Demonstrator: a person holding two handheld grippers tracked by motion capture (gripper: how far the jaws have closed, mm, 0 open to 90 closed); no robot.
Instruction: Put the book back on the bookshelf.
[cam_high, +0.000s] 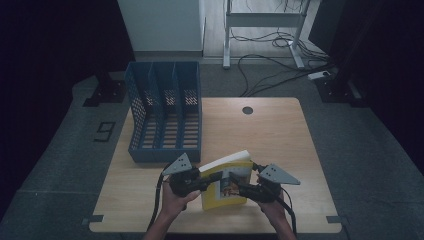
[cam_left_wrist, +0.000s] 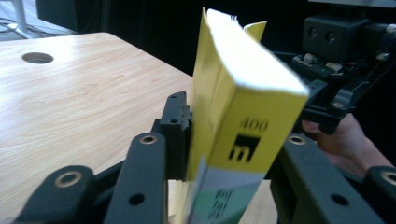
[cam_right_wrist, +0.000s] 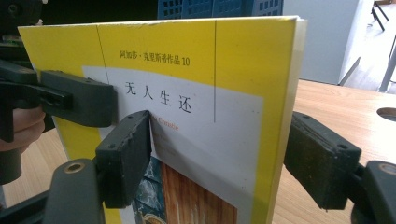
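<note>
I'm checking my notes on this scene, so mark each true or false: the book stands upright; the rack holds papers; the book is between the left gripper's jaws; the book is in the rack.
1. The book stands upright. True.
2. The rack holds papers. False: its three slots are empty.
3. The book is between the left gripper jaws. True.
4. The book is in the rack. False: it is out on the table, in front of the rack.
</note>
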